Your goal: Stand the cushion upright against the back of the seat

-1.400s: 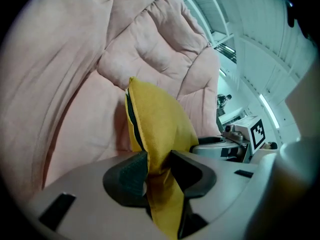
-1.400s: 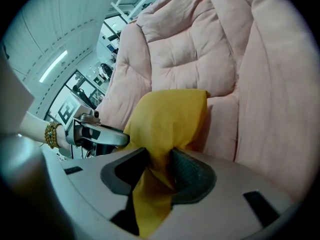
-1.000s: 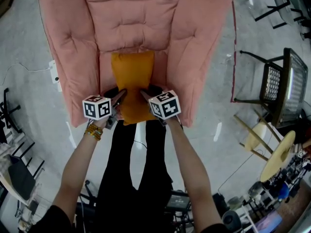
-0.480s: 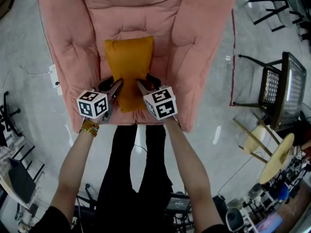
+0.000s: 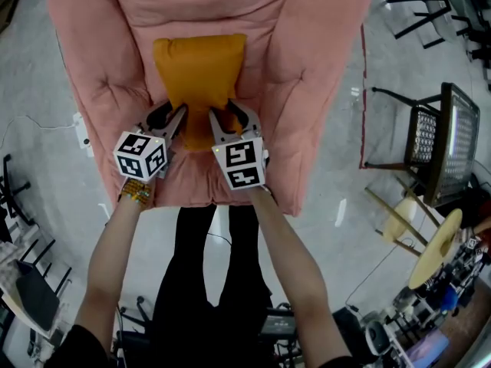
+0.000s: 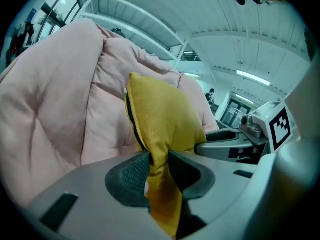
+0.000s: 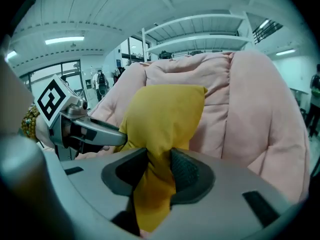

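Note:
A mustard-yellow cushion [image 5: 199, 83] is lifted over the seat of a pink padded armchair [image 5: 307, 90], its top near the chair's back. My left gripper [image 5: 178, 115] is shut on the cushion's lower left corner, and its jaws are still closing on the fabric [image 6: 160, 149]. My right gripper [image 5: 217, 118] is shut on the lower right corner, with yellow cloth bunched between its pads [image 7: 159, 171]. In the left gripper view the cushion [image 6: 162, 116] stands nearly upright in front of the pink backrest [image 6: 60, 109]. In the right gripper view it [image 7: 162, 116] rises before the backrest [image 7: 240, 99].
The armchair's thick arms [image 5: 100, 106] flank the cushion on both sides. A dark metal chair [image 5: 441, 140] and a wooden stool [image 5: 430, 244] stand on the grey floor to the right. Black office chair legs [image 5: 19, 282] show at the lower left.
Both grippers have carried the cushion up and away from me toward the chair's back. The cushion has tipped from lying along the seat to standing more upright.

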`<state>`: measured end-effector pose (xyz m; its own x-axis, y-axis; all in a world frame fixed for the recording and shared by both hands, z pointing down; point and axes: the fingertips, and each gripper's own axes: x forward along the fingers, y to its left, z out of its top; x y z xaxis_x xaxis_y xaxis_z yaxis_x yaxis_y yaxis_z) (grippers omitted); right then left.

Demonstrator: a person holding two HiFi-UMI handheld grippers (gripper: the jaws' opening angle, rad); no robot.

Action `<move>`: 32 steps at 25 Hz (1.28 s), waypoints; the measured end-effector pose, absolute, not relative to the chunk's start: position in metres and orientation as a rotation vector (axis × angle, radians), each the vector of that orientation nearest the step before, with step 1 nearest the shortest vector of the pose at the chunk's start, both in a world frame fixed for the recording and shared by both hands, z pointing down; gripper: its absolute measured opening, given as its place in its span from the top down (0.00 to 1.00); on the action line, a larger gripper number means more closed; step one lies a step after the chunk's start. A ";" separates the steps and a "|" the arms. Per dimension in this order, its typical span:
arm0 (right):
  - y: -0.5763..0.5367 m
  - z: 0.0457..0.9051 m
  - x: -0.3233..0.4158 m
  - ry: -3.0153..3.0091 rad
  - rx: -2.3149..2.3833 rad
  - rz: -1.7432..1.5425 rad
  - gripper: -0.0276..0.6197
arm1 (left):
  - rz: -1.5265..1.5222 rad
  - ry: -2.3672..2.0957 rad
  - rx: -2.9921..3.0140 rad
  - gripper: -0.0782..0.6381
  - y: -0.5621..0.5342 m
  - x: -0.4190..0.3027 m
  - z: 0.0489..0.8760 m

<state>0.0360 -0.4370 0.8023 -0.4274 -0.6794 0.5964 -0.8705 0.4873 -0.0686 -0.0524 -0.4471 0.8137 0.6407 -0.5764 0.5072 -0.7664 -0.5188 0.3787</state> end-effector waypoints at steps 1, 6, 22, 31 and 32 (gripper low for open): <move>-0.441 0.801 0.038 -2.234 1.295 0.496 0.72 | 0.437 -1.049 2.303 0.72 -0.452 -0.051 0.811; -0.464 0.801 0.038 -2.229 1.344 0.458 0.72 | 0.458 -1.074 2.359 0.72 -0.476 -0.049 0.807; -0.490 0.831 0.034 -2.161 1.316 0.503 0.70 | 0.531 -1.054 2.327 0.72 -0.506 -0.050 0.841; -0.477 0.826 0.037 -2.173 1.281 0.462 0.63 | 0.579 -1.004 2.363 0.66 -0.495 -0.052 0.838; -0.474 0.825 0.036 -2.177 1.282 0.454 0.62 | 0.581 -1.009 2.362 0.66 -0.492 -0.053 0.838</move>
